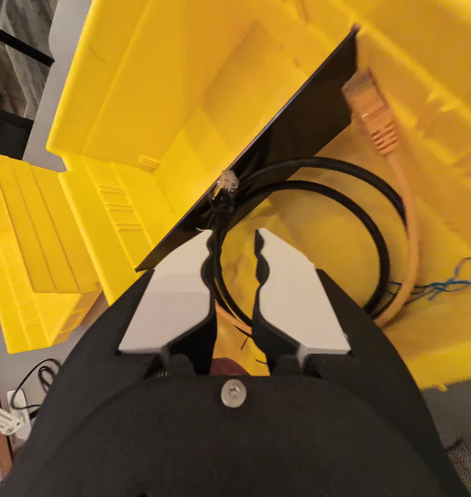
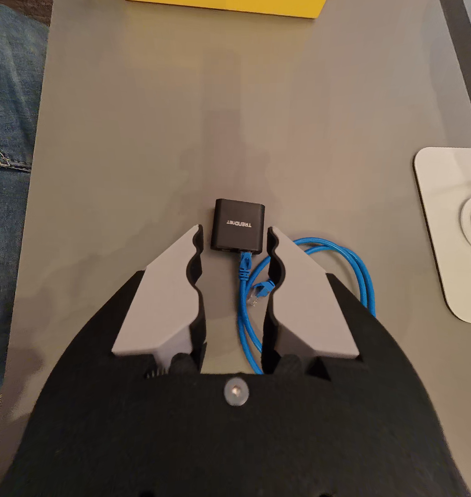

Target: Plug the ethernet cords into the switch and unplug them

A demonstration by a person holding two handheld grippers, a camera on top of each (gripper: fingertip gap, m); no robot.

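While the right gripper (image 2: 234, 236) gapes empty beside the switch (image 2: 237, 227) (blue cord (image 2: 243, 265) plugged in), the left gripper (image 1: 233, 236) — parted — straddles a black cord (image 1: 304, 188) in the yellow bin (image 1: 175, 80).

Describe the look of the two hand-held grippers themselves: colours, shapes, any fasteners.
Both look alike. The left hand-held gripper and right hand-held gripper each have a broad matte black body that flares like wings, with a silver screw at its centre. Two pale grey wedge-shaped fingers taper forward, with black wavy, notched inner edges. No cables or markings show on either.
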